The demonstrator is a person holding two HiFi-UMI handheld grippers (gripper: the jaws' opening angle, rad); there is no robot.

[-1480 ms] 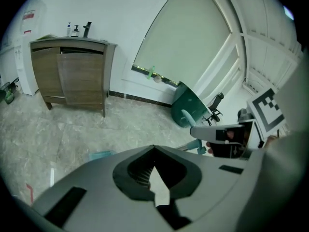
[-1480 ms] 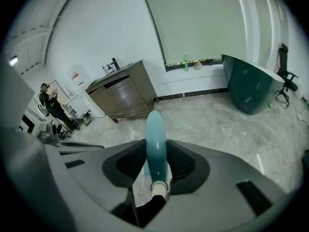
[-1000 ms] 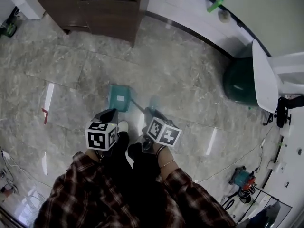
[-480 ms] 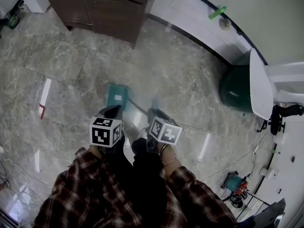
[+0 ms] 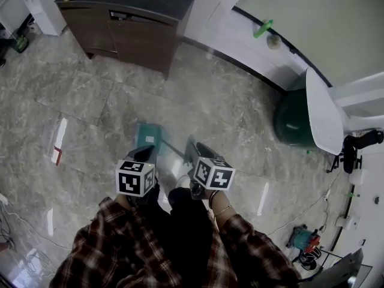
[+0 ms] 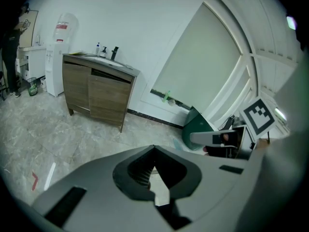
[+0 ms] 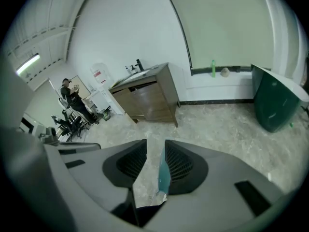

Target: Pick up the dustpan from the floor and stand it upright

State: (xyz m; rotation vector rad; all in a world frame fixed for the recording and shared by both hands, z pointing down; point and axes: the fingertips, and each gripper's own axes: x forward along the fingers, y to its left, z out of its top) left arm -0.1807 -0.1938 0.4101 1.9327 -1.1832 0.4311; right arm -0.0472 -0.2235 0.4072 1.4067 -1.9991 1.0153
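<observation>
The teal dustpan (image 5: 147, 135) lies on the marble floor just ahead of both grippers, in the head view. Its thin handle (image 5: 174, 144) runs back and to the right into my right gripper (image 5: 193, 146). In the right gripper view the handle (image 7: 163, 170) lies along the inner side of the right-hand jaw, with floor showing between it and the other jaw, so my right gripper (image 7: 155, 146) is open around it. My left gripper (image 5: 146, 152) hovers beside the pan's near edge. In its own view my left gripper (image 6: 154, 149) has its tips meeting, with nothing between them.
A brown cabinet (image 5: 132, 23) stands at the far wall. A dark green bin with a white lid (image 5: 297, 116) is at the right. A red mark (image 5: 57, 155) is on the floor at left, and cables and a tool (image 5: 303, 239) at lower right. A person (image 7: 72, 98) stands far off.
Both grippers have lifted a little and the right one has rolled. The head view now takes in more of the cabinet top. The handle stays between the right jaws.
</observation>
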